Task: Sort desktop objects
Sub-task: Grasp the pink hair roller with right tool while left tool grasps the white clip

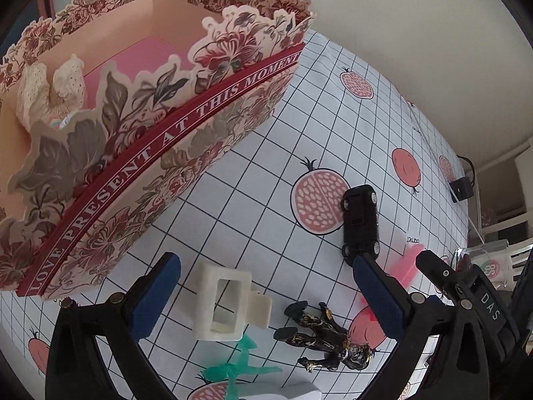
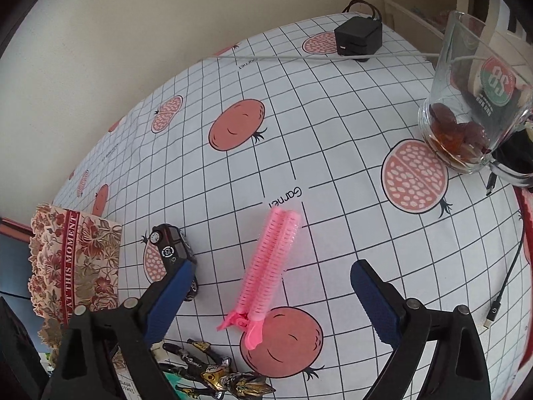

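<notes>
My left gripper (image 1: 266, 293) is open above the checked tablecloth (image 1: 266, 166), and a white plastic block (image 1: 223, 303) lies between its fingers, untouched. Close by lie a black and gold figurine (image 1: 326, 336), a green toy figure (image 1: 236, 370) and a black toy car (image 1: 361, 221). The floral pink box (image 1: 140, 126) stands at the left with a cream lace item (image 1: 50, 90) inside. My right gripper (image 2: 271, 295) is open over a pink hair roller clip (image 2: 268, 273), which lies between its fingers without contact. The toy car (image 2: 173, 250) and the figurine (image 2: 213, 370) sit to its left.
A glass mug (image 2: 473, 100) with dark fruit in it stands at the right. A black charger (image 2: 358, 38) with a white cable sits at the far edge. A black USB cable (image 2: 499, 296) trails along the right side. The wall rises behind the table.
</notes>
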Tool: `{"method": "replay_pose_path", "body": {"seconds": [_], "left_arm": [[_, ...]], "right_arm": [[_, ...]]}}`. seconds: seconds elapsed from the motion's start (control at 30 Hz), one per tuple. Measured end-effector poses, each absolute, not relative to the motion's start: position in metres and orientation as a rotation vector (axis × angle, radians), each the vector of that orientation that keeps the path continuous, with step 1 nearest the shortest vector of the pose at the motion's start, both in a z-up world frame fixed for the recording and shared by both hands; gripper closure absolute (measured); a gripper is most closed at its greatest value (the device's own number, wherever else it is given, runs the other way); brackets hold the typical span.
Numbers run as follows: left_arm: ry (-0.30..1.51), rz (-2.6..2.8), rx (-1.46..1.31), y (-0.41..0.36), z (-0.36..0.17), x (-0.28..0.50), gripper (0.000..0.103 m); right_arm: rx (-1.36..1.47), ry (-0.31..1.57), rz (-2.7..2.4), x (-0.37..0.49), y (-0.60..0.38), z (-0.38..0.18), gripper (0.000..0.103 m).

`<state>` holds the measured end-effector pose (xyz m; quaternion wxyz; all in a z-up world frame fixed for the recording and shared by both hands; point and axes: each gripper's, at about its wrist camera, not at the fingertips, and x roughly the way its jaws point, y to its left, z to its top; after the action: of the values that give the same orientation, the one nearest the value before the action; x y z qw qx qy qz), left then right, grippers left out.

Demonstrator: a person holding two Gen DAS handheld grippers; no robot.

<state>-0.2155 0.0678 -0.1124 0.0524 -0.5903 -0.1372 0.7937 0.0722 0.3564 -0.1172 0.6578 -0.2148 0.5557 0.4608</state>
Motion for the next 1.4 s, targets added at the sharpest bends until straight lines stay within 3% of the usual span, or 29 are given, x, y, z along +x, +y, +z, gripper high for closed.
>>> {"method": "replay_pose_path", "body": {"seconds": [0.3,0.53,0.73,0.93,1.03,1.3,1.4], "left_arm": [[-0.402,2.403,-1.918,0.063,-0.129,-0.214,0.0],[-0.415,2.385,-1.962,0.06,-0.136,-0.213,0.018],[-0.414,2.408,-1.961,0.058,-0.135,-0.21,0.025],[-0.334,2.448,-1.975,0.056,-0.133,-0.208,0.041],[-0.258,2.474,-1.976,0.06,-0.132,-0.206,0.048],[-0.136,2.574,-1.926,0.07,-0.132,-0.199,0.054],[-0.129,2.58,-1.92,0.071,-0.132,-0.198,0.054]], "right_arm": [[-0.5,1.251,1.044,0.065,0.358,-0.124,0.006],[-0.524,1.262,1.008,0.062,0.36,-0.135,0.016],[-0.543,1.23,0.996,0.059,0.361,-0.137,0.026],[-0.57,1.183,0.991,0.053,0.362,-0.138,0.028],[-0.59,1.153,0.977,0.051,0.362,-0.138,0.034],[-0.681,1.038,0.966,0.038,0.36,-0.14,0.04],[-0.667,1.035,0.95,0.041,0.358,-0.139,0.049]]}}
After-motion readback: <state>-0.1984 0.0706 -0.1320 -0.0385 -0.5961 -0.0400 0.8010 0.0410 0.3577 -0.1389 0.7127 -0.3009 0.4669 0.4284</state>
